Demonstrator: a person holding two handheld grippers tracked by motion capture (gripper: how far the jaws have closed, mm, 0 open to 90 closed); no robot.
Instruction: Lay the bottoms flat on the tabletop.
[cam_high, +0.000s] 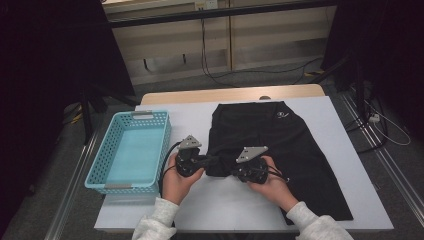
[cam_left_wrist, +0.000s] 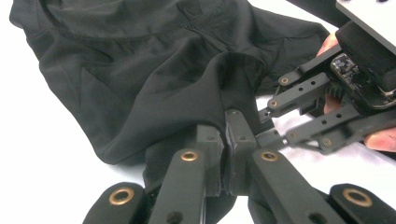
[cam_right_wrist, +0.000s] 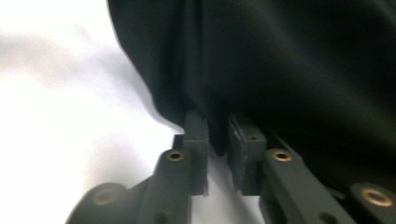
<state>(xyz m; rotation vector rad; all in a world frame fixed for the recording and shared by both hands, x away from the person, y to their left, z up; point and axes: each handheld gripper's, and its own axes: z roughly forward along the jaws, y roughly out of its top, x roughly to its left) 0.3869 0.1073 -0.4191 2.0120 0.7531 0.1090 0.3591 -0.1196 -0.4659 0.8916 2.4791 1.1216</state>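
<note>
On the white worktop (cam_high: 320, 200), seen from the high view, a black garment (cam_high: 285, 145) lies spread from the far edge toward the near right corner, its near left hem gathered up between two hand-held tools. The left gripper (cam_high: 212, 161) and the right gripper (cam_high: 230, 169) meet at that hem, near the middle of the near half, each held in one of the person's hands with pale sleeves entering from the near edge. A light blue basket (cam_high: 100, 172) stands along the left edge, apart from the cloth.

In the left gripper view, the left gripper (cam_left_wrist: 225, 140) has its fingers (cam_left_wrist: 208, 154) pressed together with a fold of the black garment (cam_left_wrist: 140, 79) pinched between them; the cloth rises from the pinch and spreads away over the white worktop (cam_left_wrist: 42, 154). The right gripper (cam_left_wrist: 266, 128) reaches in from the right side, its tips at the same bunched hem just beside the left pair.

In the right gripper view, which is blurred, the right gripper (cam_right_wrist: 218, 135) has its fingers (cam_right_wrist: 246, 144) drawn narrow around the garment's edge (cam_right_wrist: 289, 70). A tongue of dark cloth hangs into the slim gap between them, though whether the pads are actually pressing on it cannot be told from this soft picture. The white worktop (cam_right_wrist: 60, 107) shows to the left of the fabric.
</note>
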